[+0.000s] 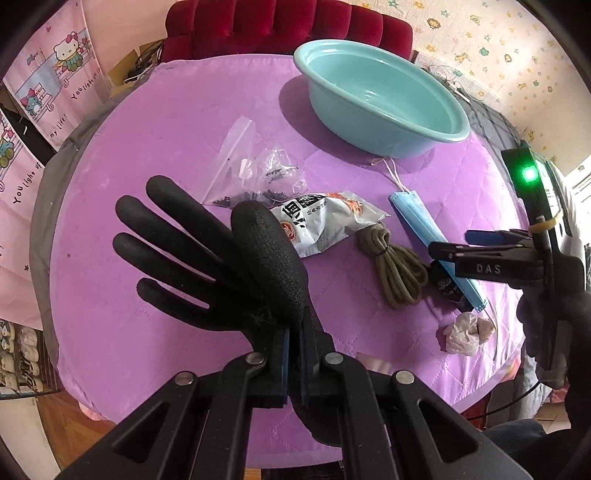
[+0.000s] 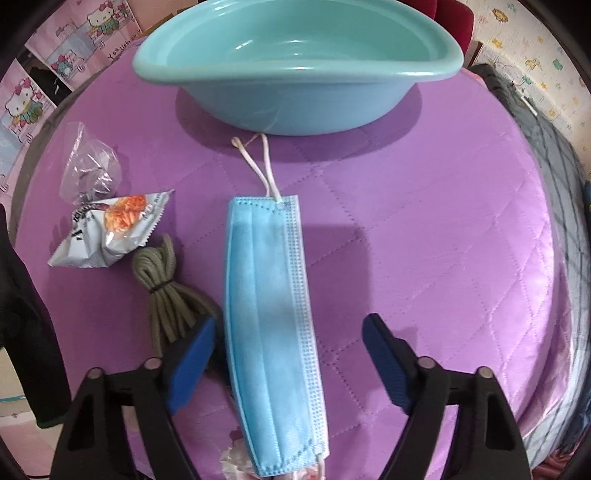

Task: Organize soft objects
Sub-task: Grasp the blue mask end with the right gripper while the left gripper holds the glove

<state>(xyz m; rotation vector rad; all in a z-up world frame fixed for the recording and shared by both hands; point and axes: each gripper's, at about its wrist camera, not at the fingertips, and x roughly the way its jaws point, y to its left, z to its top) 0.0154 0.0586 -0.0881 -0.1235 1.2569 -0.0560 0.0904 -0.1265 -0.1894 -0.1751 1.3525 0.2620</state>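
- Left gripper (image 1: 293, 339) nearest the lens: blue pads pressed together on the wrist end of a black work glove (image 1: 221, 258); glove held off the cloth, fingers fanned toward the left of the view.
- Right gripper (image 2: 288, 354) pointing down, jaws spread to either side of a folded blue face mask (image 2: 271, 314); pads not touching it. No earlier view to compare.
- Mask lies lengthwise on the purple quilted tablecloth (image 2: 424, 240), white ear loops (image 2: 258, 162) trailing toward the basin.
- Just left of the mask: bundle of olive cord (image 2: 166, 291) tied at the middle, its near end close to the right gripper's left pad.
- Beyond the cord: crumpled silver snack packet (image 2: 110, 232), touching a clear plastic bag (image 2: 88, 166) with dark bits in it.
- Crumpled pale plastic (image 1: 467, 330) near the mask's close end; a small dark item partly hidden under the mask, cannot identify.
- Teal plastic basin (image 2: 295, 74) stands at the far side of the table, nothing visible in it.
- Left view also catches the person's dark-gloved hand (image 1: 546, 325) on the right gripper's handle, green light lit on it.
- Background: red tufted chair (image 1: 288, 29), pink cartoon-print hanging on the left.
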